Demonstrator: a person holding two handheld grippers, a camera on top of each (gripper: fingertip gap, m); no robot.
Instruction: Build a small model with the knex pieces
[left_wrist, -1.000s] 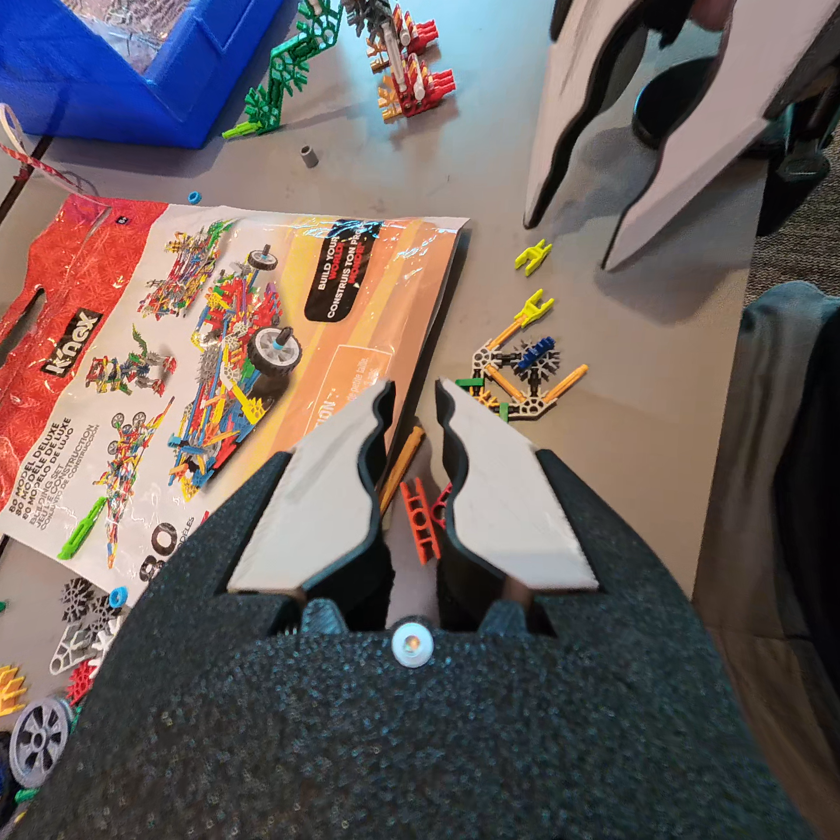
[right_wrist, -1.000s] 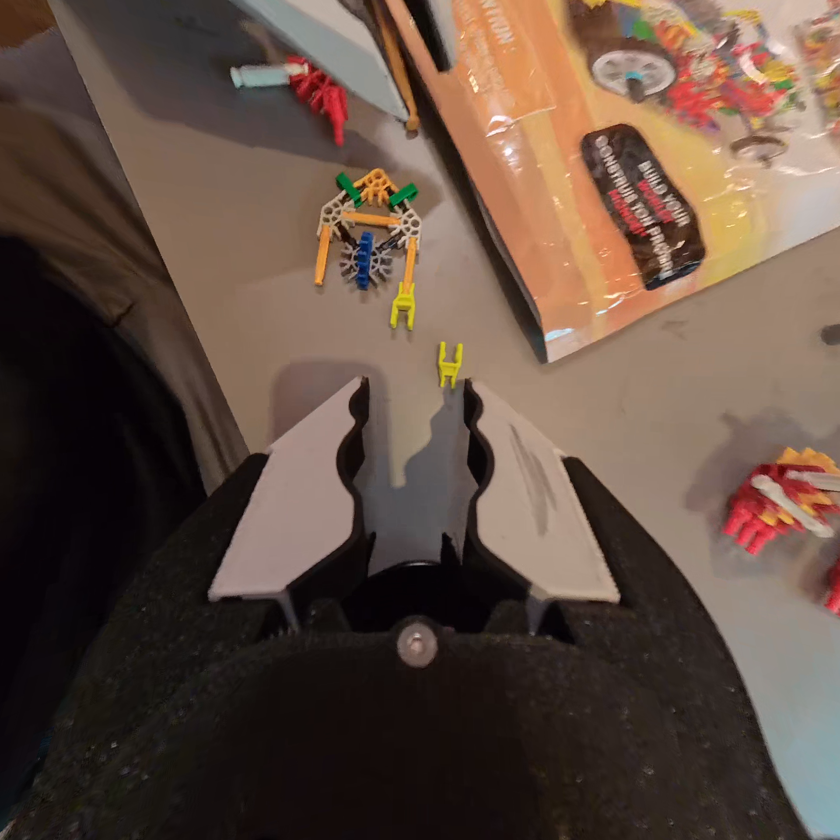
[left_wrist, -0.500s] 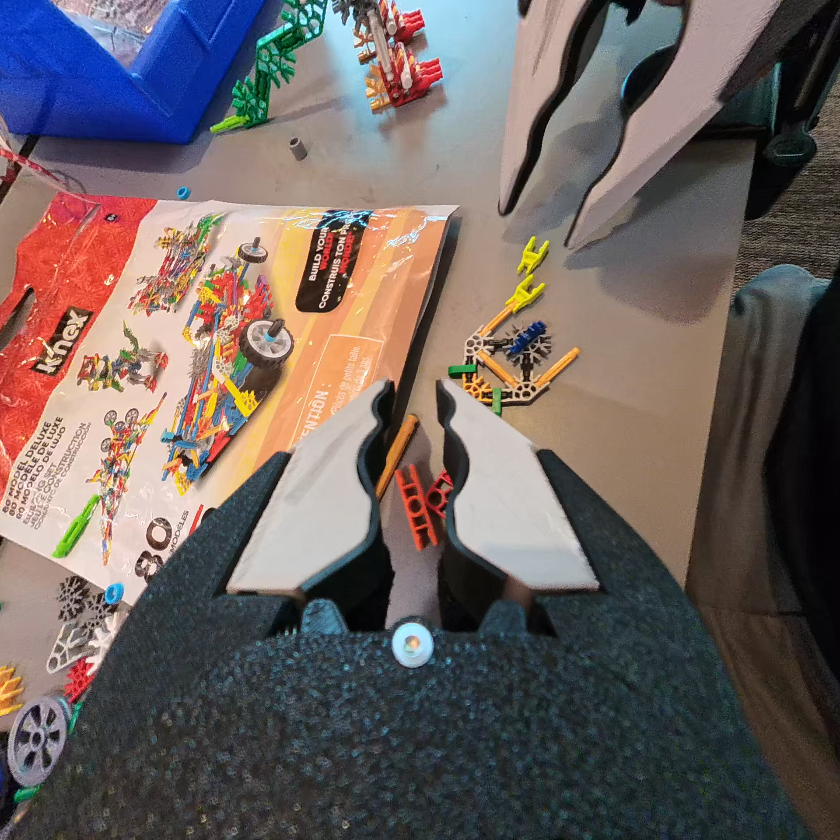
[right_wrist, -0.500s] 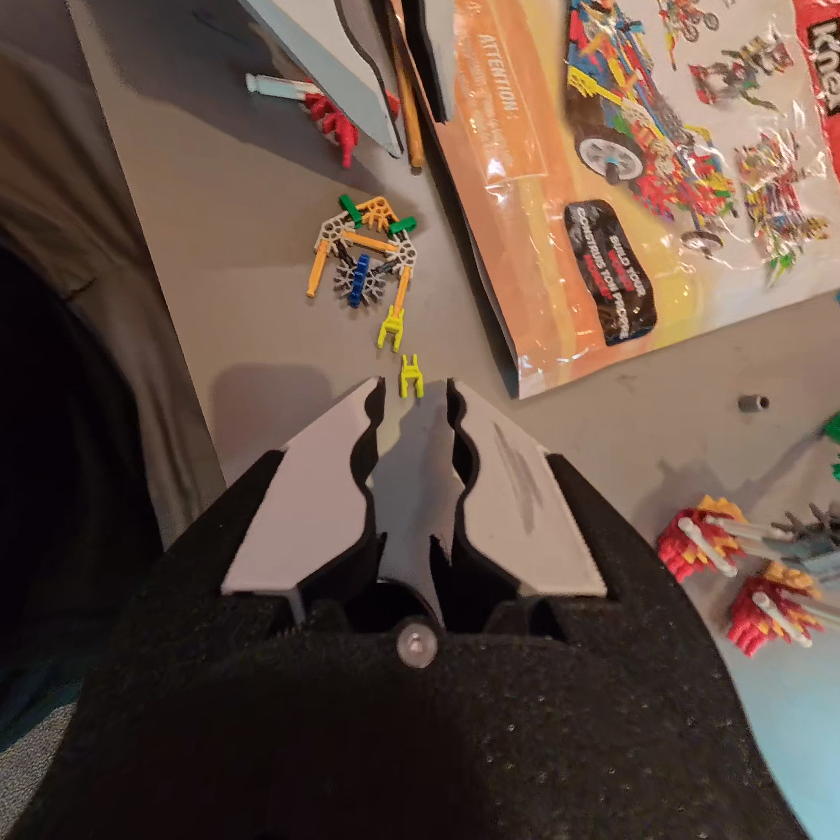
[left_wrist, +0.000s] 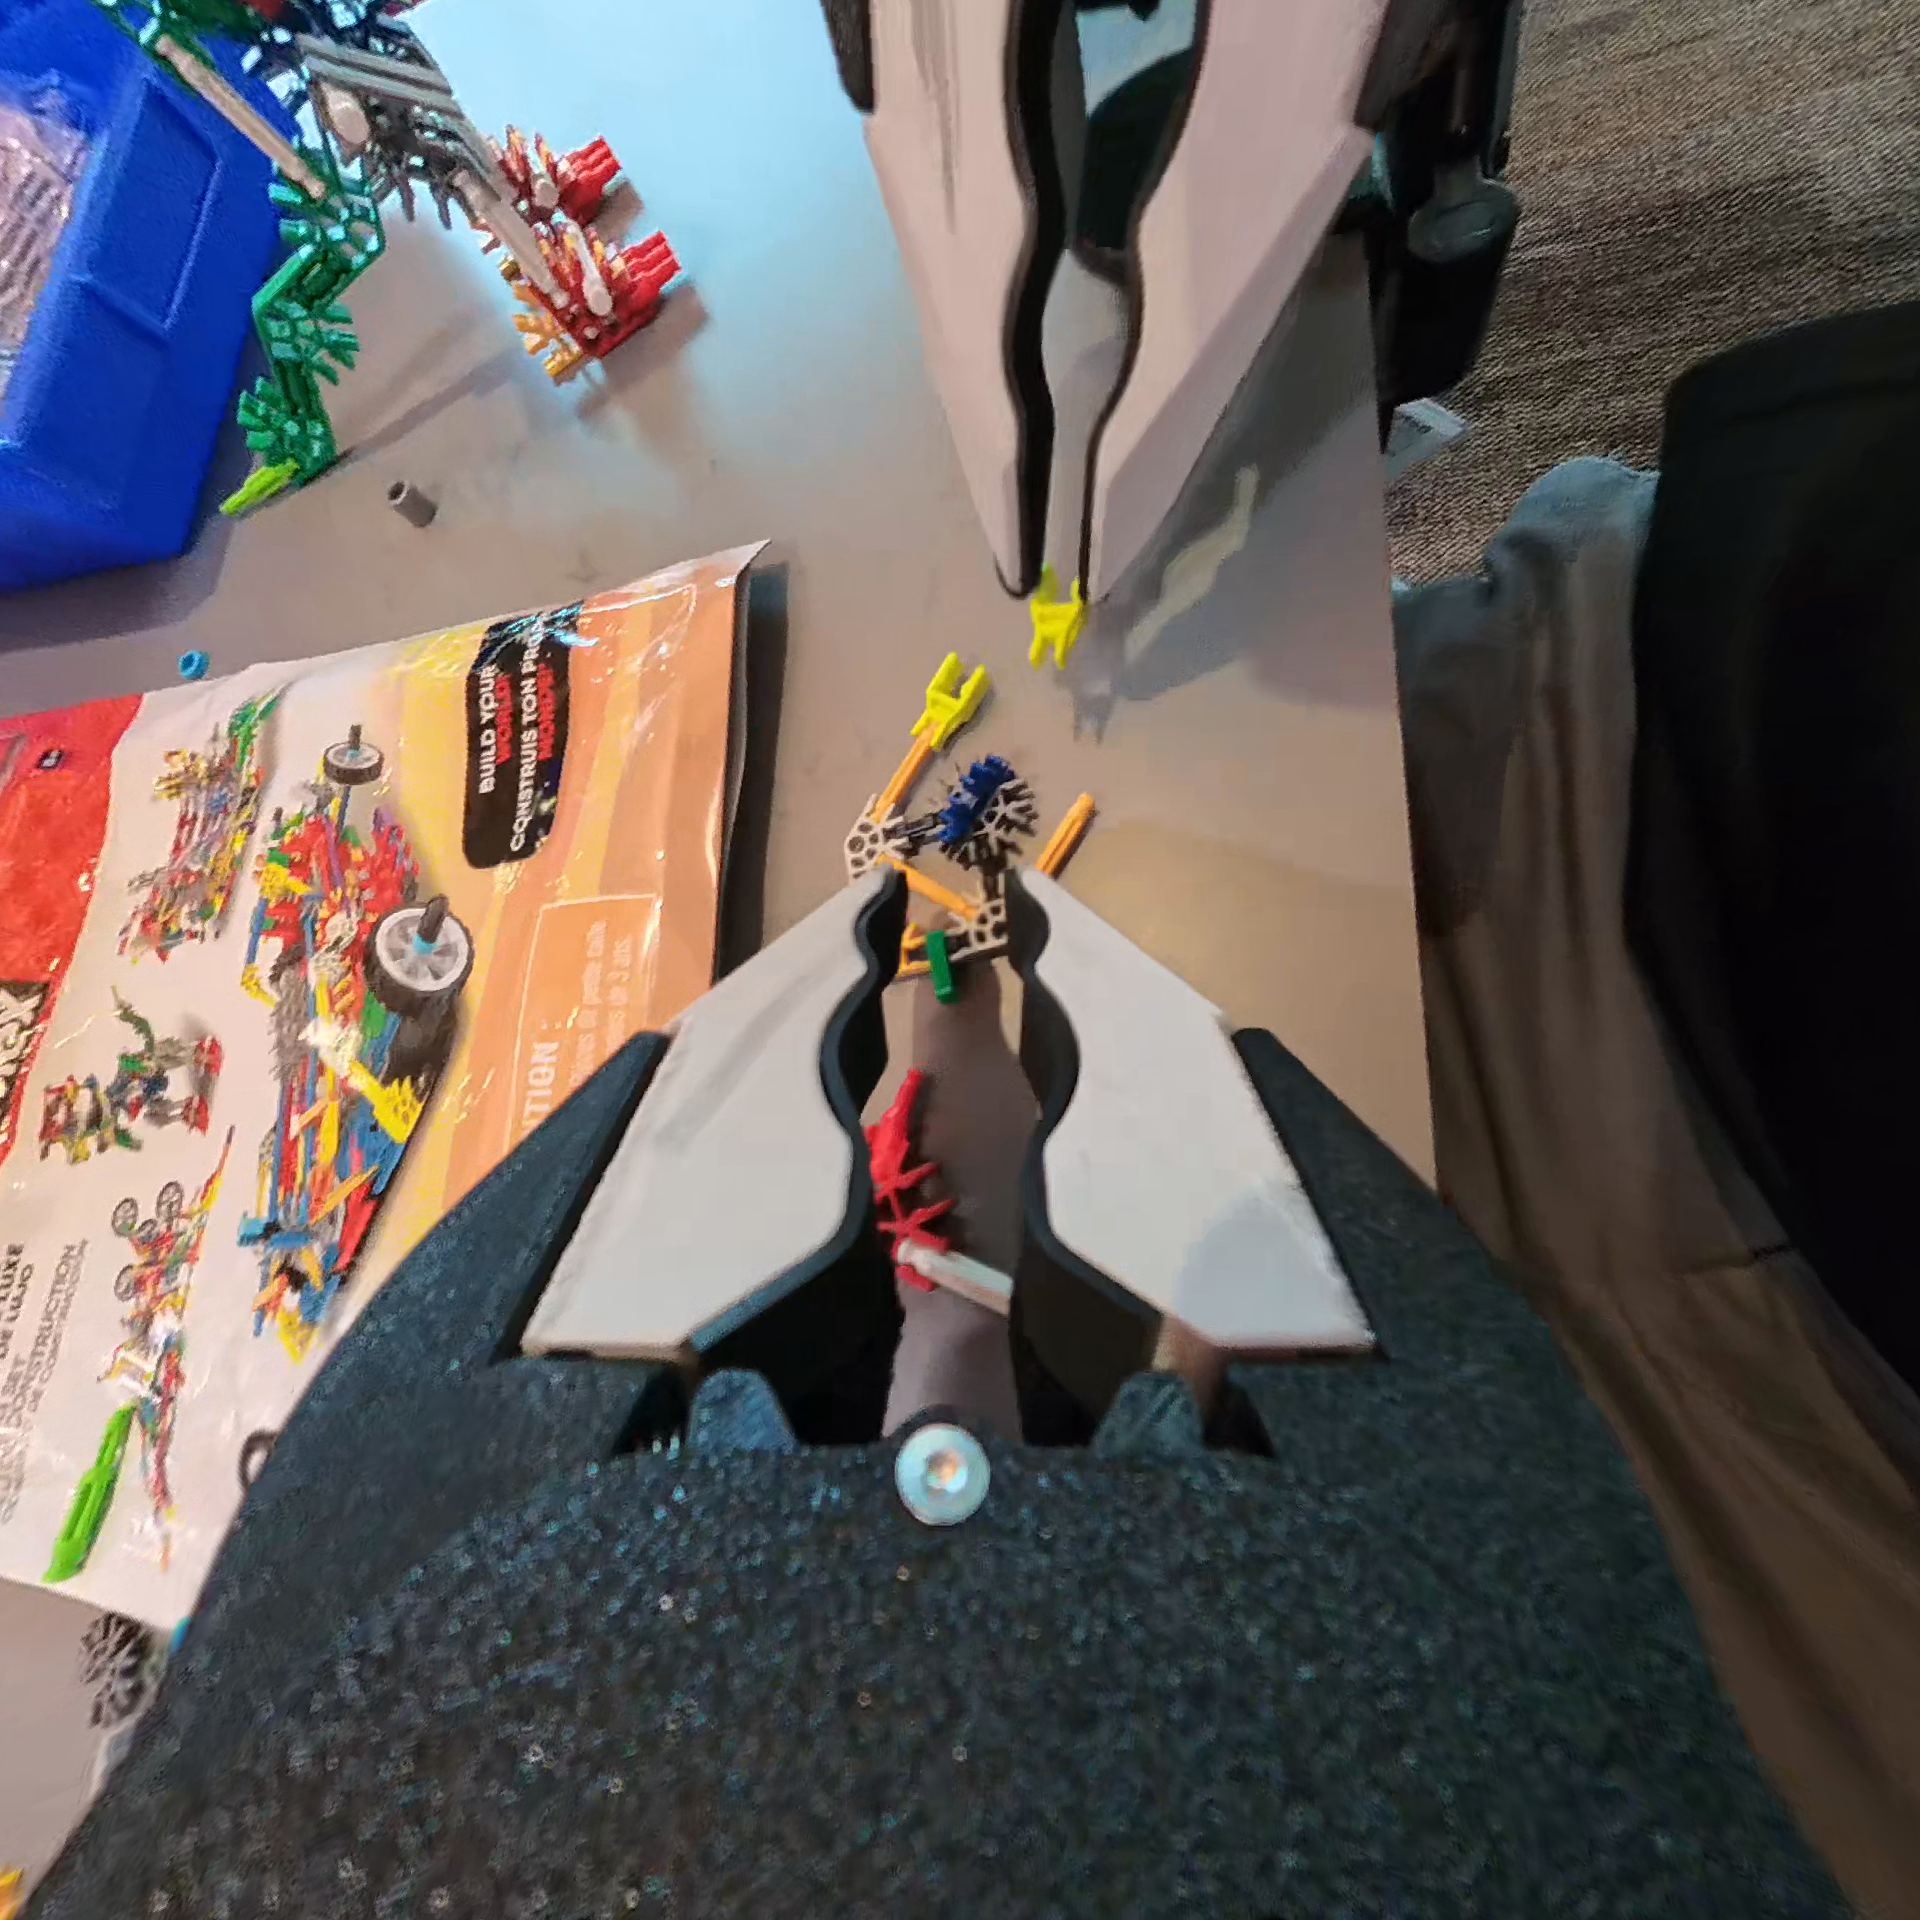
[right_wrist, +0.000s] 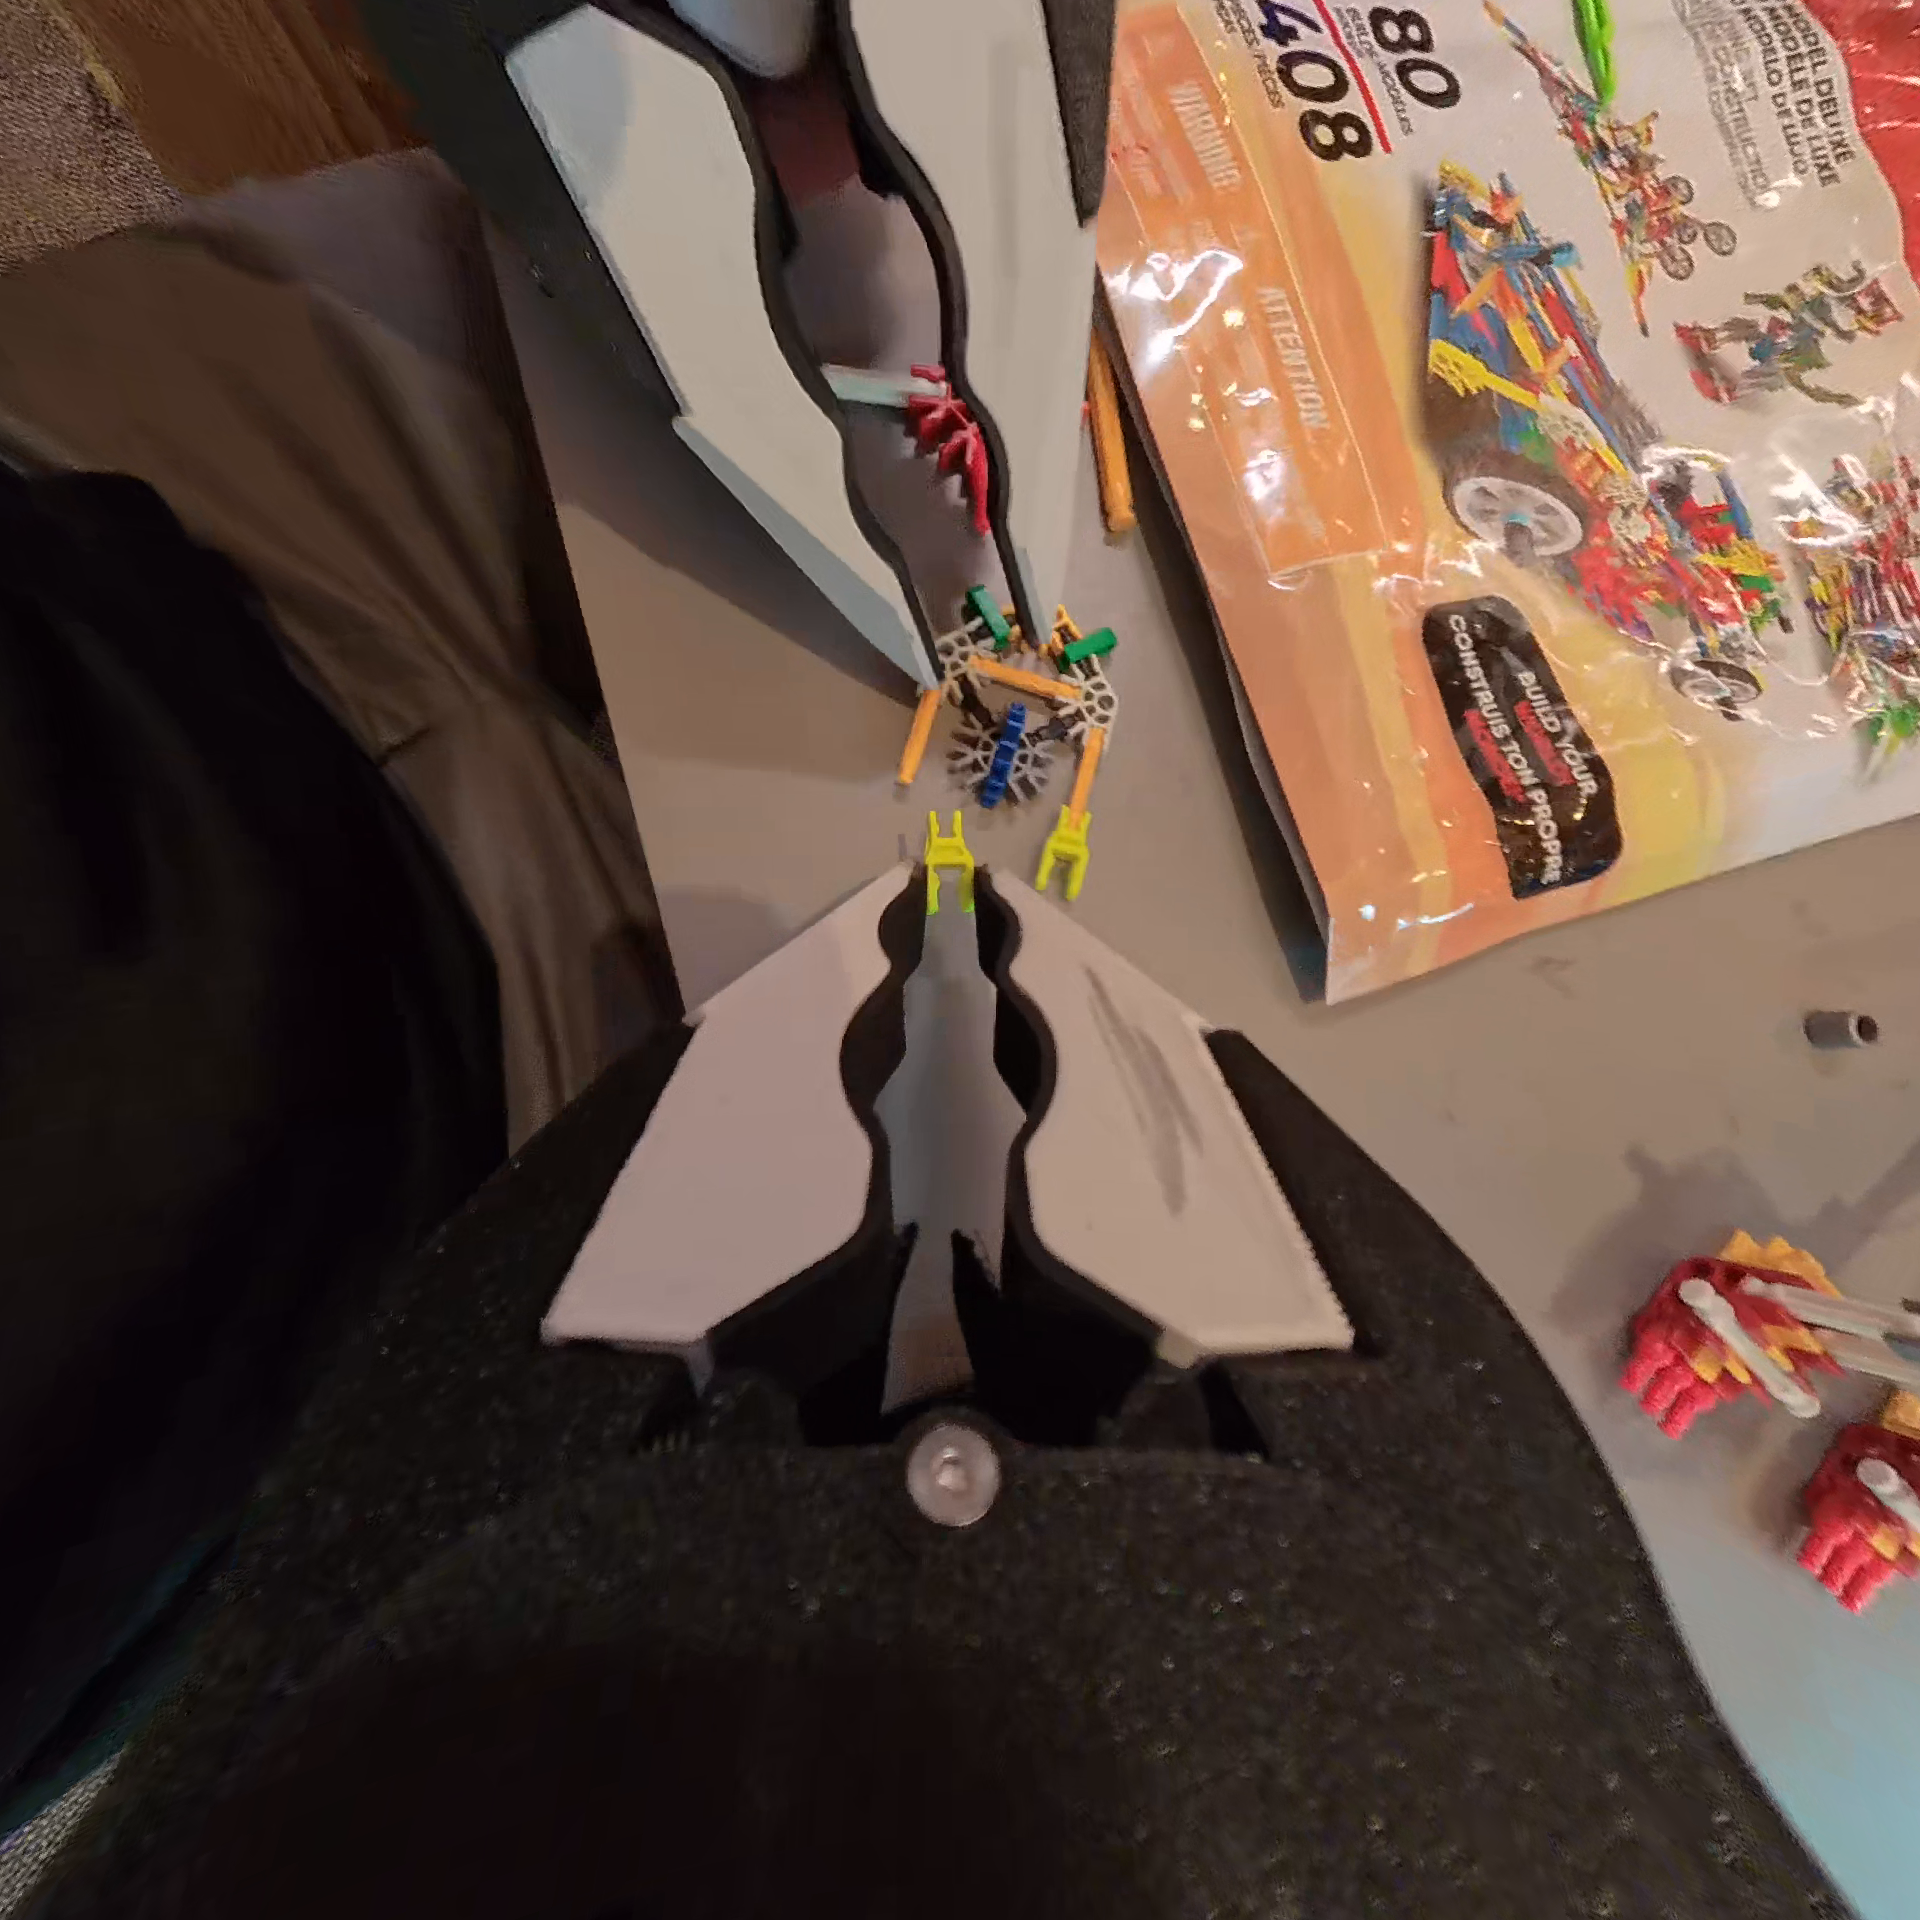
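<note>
Right gripper (right_wrist: 951, 883) pinches the loose yellow clip (right_wrist: 948, 871) at its tips, on the grey table (right_wrist: 1455, 1122). Left gripper (left_wrist: 951, 888) hangs open, its tips over the small rod frame (left_wrist: 951, 831), clip at its 12 o'clock. Printed bag (left_wrist: 416, 935) at 9.

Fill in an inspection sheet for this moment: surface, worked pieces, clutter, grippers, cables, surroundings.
Surface: grey table, mostly bare near its edge.
Worked pieces: loose yellow clip pinched at the right gripper's tips; small rod-and-connector assembly with its own yellow clip lies flat under the left gripper's tips.
Clutter: printed plastic bag, blue bin, green and red built models, small grey spacer, red connector on a white rod.
Grippers: right gripper shut on the clip; left gripper open, fingers astride the assembly.
Cables: nothing seen.
Surroundings: a person's clothed lap, carpet beyond.
</note>
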